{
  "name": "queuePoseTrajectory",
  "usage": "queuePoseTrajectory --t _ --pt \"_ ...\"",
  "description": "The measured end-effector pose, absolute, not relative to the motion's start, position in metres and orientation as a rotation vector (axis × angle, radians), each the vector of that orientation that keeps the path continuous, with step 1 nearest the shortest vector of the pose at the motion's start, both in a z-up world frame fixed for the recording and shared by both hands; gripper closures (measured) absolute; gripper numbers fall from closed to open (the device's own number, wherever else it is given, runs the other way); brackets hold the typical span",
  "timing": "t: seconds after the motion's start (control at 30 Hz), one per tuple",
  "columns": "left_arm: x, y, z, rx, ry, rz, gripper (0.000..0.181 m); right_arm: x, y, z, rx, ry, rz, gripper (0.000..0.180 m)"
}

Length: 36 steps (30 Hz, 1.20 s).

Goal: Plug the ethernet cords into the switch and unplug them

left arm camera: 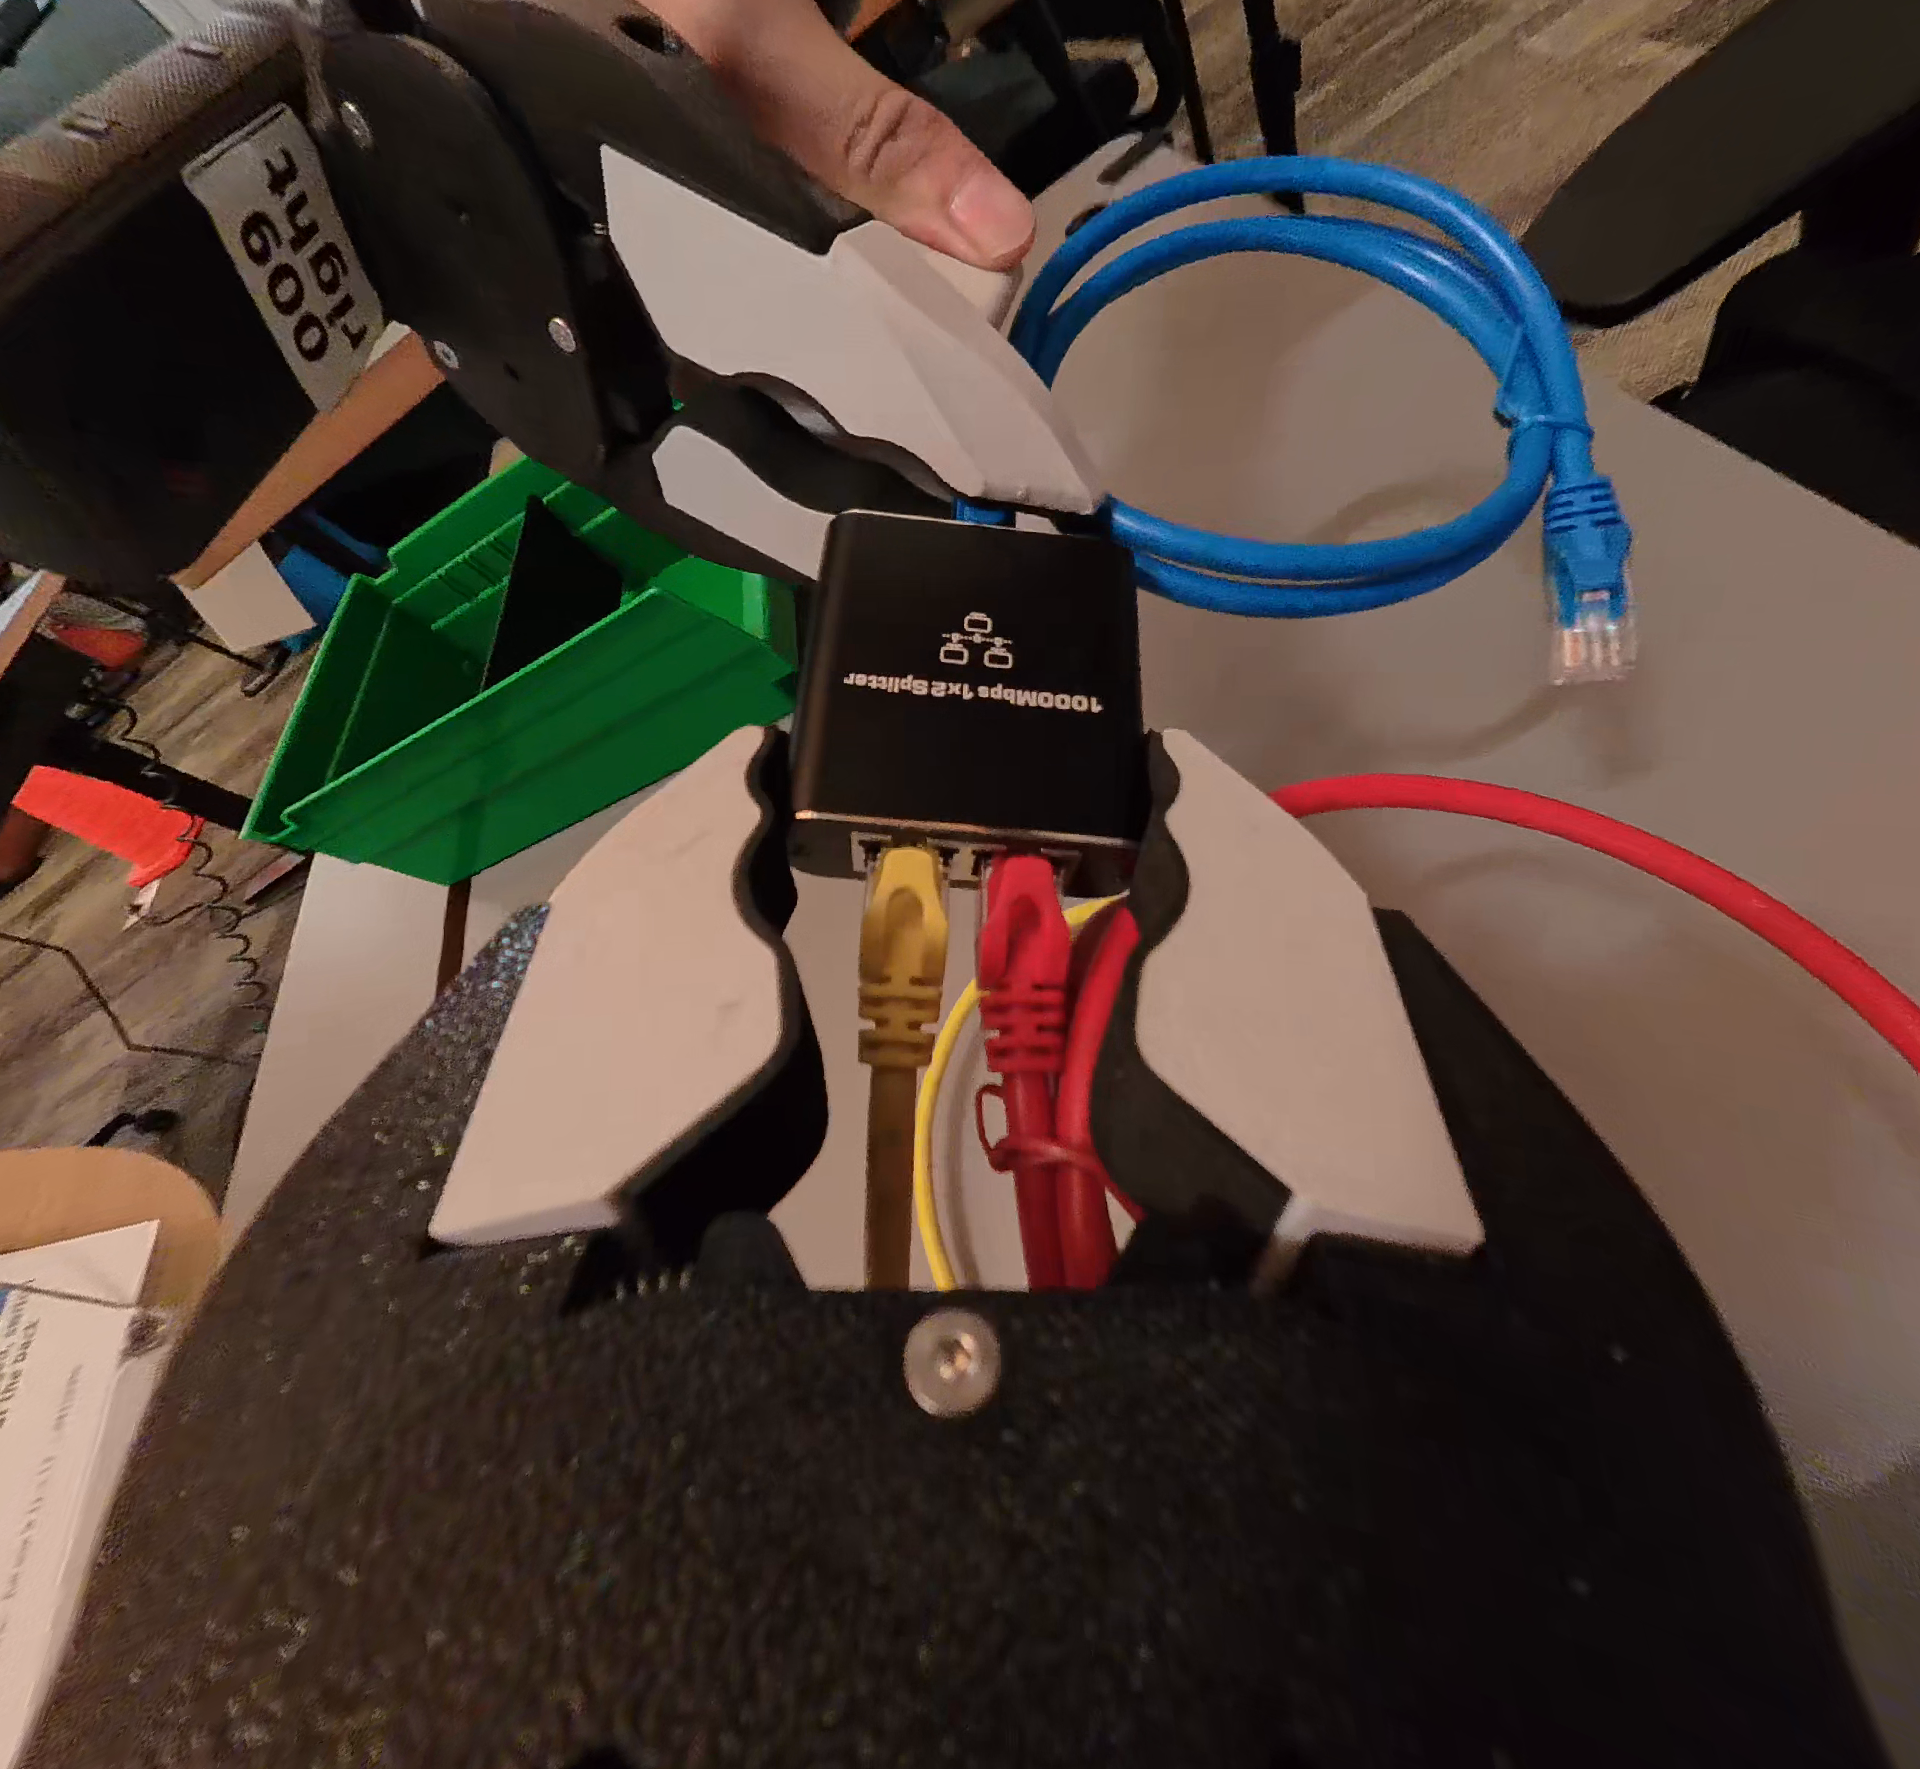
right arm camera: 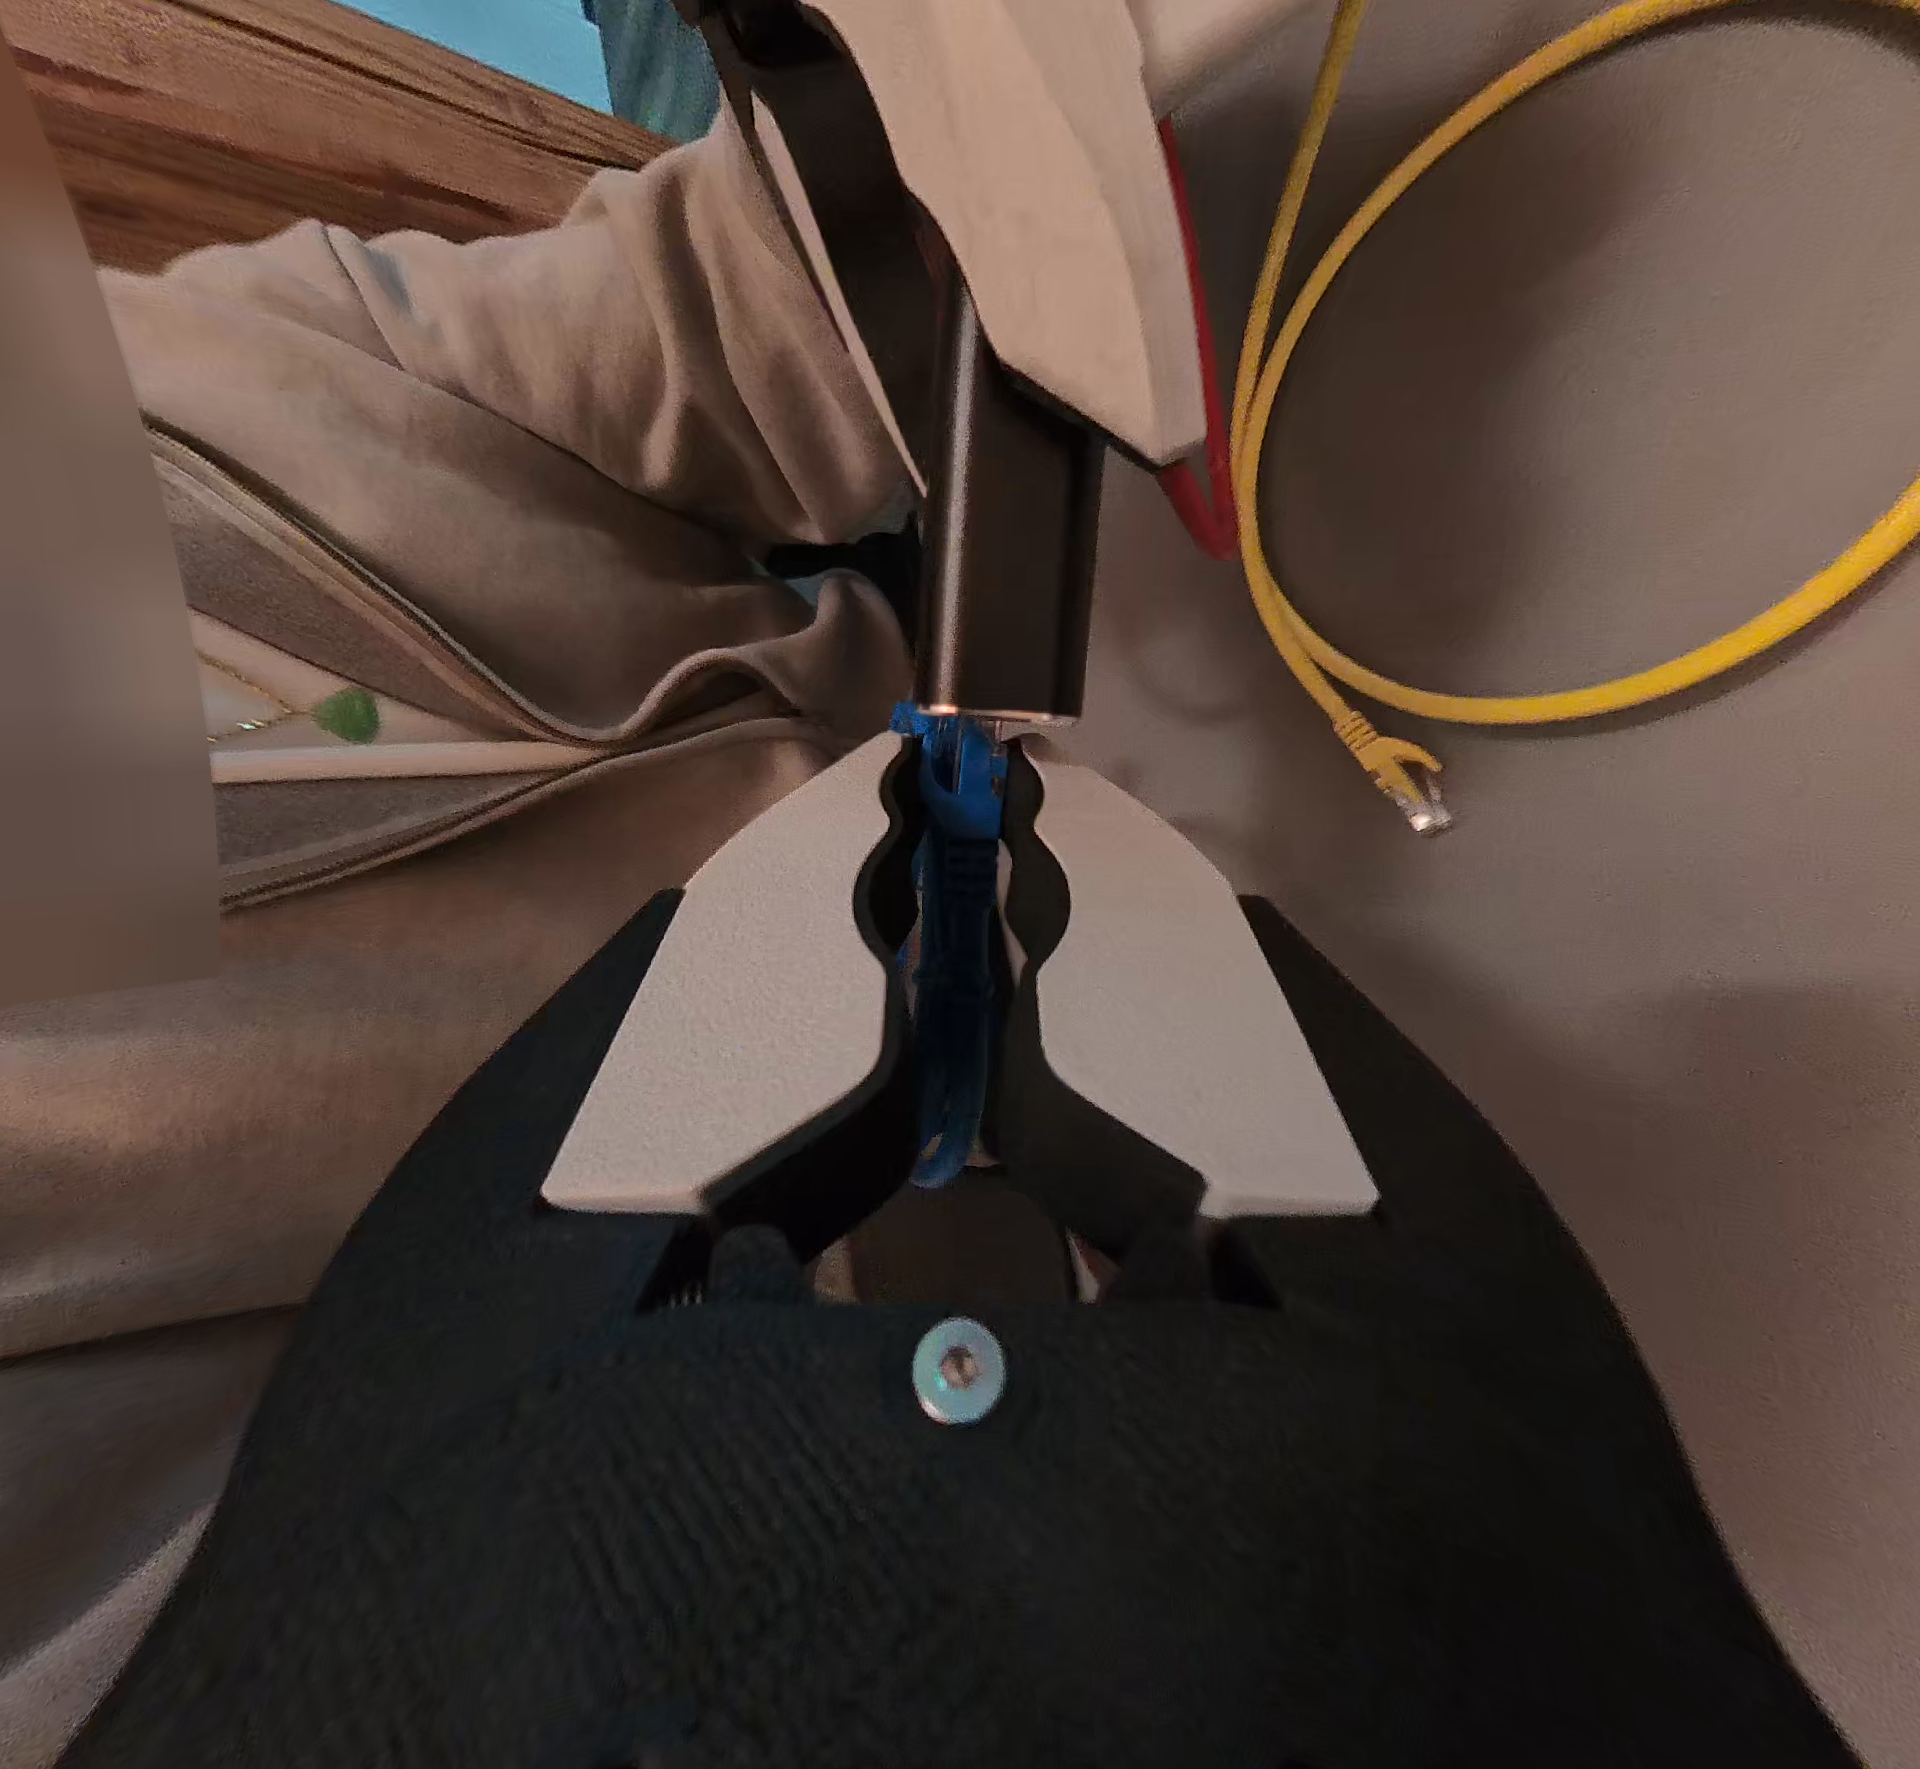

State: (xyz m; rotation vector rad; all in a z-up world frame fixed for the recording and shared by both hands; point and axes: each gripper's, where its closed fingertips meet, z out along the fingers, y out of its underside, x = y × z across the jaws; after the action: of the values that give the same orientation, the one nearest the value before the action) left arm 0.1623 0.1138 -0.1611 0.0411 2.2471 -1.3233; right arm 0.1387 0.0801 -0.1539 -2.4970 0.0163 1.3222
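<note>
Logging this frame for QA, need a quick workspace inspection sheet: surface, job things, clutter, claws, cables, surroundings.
Surface: plain grey tabletop, bare where visible.
Job's things: small black box-shaped switch; yellow plug and red plug seated in its near ports.
Clutter: green plastic bin at the table's left edge; white carton beside it.
Claws: left claw shut on the switch's sides; right claw shut on the blue plug at the switch's far end.
Cables: blue cord coiled, free end loose; red cord trails right; yellow cord looped, free end loose.
Surroundings: carpet floor, tripod legs.
</note>
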Motion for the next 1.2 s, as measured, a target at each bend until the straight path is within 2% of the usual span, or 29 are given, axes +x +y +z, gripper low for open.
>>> queuePoseTrajectory --t 0.33,0.77,1.2 --pt "0.154 0.122 -0.143 0.110 2.202 -1.151 0.118 0.131 0.091 -0.142 -2.364 -0.158 1.183 0.165" --pt "0.162 0.111 -0.163 0.161 2.279 -0.896 0.118 0.136 0.075 -0.171 -2.562 -0.119 1.161 0.164" --pt "0.165 0.128 -0.155 0.063 2.250 -0.977 0.118 0.142 0.094 -0.160 -2.518 -0.205 0.931 0.164"
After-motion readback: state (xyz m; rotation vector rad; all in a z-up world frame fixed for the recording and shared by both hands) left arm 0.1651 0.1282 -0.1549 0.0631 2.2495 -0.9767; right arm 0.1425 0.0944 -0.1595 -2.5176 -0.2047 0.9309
